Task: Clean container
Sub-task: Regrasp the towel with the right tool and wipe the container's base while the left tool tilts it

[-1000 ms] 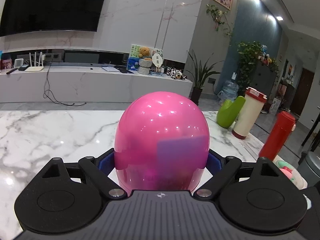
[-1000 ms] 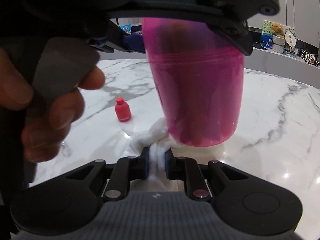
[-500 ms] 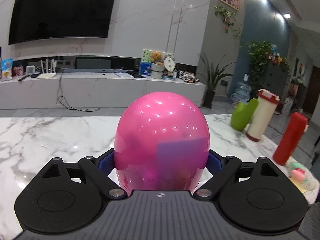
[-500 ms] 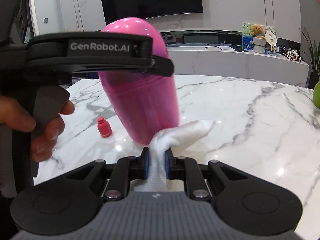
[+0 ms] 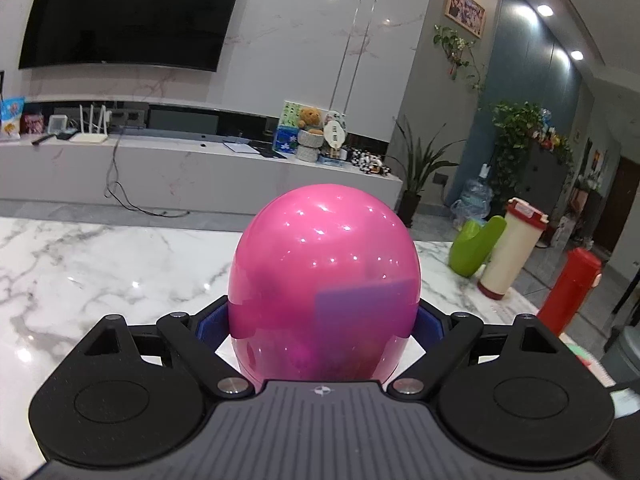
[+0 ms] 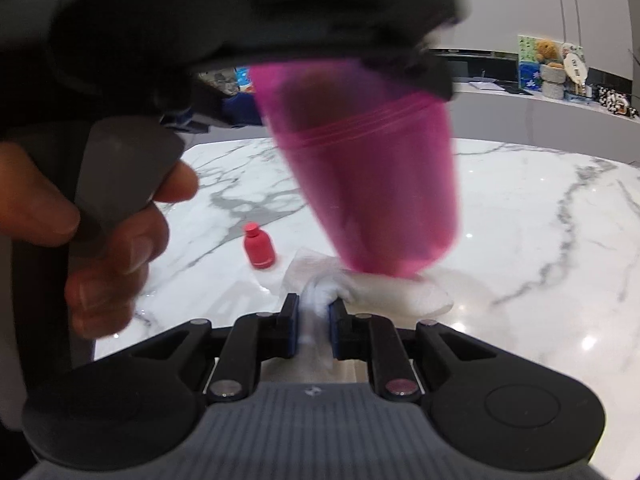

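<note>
A glossy pink container with a rounded dome end fills the middle of the left wrist view, and my left gripper is shut on its sides. In the right wrist view the same pink container hangs mouth down, blurred by motion, under the left gripper's dark body. My right gripper is shut on a bunched white cloth, which touches the container's lower rim. A person's hand holds the left gripper's handle at the left.
A small red bottle stands on the white marble table. At the table's far right are a green object, a cream tumbler with a red lid and a red flask. A TV counter lies beyond.
The pink container has tipped from leaning sideways back to mouth down over the cloth. The left gripper's view has risen slightly. Both grips are unchanged.
</note>
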Demonstrator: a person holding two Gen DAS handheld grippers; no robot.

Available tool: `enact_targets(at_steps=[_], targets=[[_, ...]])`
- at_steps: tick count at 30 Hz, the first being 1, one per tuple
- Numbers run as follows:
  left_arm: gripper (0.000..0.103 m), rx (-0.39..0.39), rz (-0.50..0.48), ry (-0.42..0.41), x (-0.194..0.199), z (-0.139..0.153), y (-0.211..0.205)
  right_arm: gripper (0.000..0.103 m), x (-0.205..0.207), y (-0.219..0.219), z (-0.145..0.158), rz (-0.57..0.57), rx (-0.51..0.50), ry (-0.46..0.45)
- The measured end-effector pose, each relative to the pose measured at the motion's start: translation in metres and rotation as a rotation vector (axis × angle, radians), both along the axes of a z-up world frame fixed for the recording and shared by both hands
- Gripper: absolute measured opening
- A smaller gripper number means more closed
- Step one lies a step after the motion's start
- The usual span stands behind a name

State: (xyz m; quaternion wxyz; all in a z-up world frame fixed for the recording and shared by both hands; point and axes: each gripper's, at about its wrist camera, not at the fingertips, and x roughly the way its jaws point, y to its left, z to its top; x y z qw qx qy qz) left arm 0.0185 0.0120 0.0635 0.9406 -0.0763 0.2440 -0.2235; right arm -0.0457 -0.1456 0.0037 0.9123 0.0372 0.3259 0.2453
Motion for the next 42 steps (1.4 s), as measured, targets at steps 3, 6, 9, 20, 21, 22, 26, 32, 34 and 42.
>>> enact_targets(at_steps=[3,6,9,20,21,22,26,32,34,42], targets=[[0.090,0.010,-0.001,-0.002,0.001,-0.001,-0.001,0.017,0.001,0.004,-0.003,0.004,0.002,-0.012],[0.090,0.006,-0.006,0.012,0.004,-0.003,-0.001,0.017,0.003,0.001,-0.006,-0.004,-0.003,-0.017],[0.090,0.008,-0.011,0.013,0.004,-0.003,-0.003,0.017,0.007,-0.010,-0.010,-0.036,-0.009,-0.019],[0.089,0.019,0.014,0.034,0.008,-0.004,0.000,0.017,0.024,-0.060,-0.015,-0.181,-0.043,-0.021],[0.089,0.011,0.007,0.035,0.007,-0.003,0.000,0.017,0.028,-0.064,-0.015,-0.192,-0.044,-0.022],[0.089,0.003,0.001,0.036,0.007,-0.002,0.000,0.017,0.026,-0.060,-0.014,-0.179,-0.047,-0.029],[0.089,-0.025,-0.023,0.034,0.005,0.002,0.004,0.017,0.018,-0.044,-0.014,-0.123,-0.063,-0.055],[0.090,-0.044,-0.021,0.043,0.003,0.005,0.010,0.017,0.007,-0.021,-0.013,-0.039,-0.085,-0.095],[0.090,-0.049,-0.014,0.039,0.002,0.006,0.013,0.017,-0.001,-0.011,-0.010,-0.015,-0.099,-0.112],[0.090,-0.061,0.036,0.036,0.003,0.012,0.025,0.017,-0.020,-0.007,0.005,-0.023,-0.164,-0.156]])
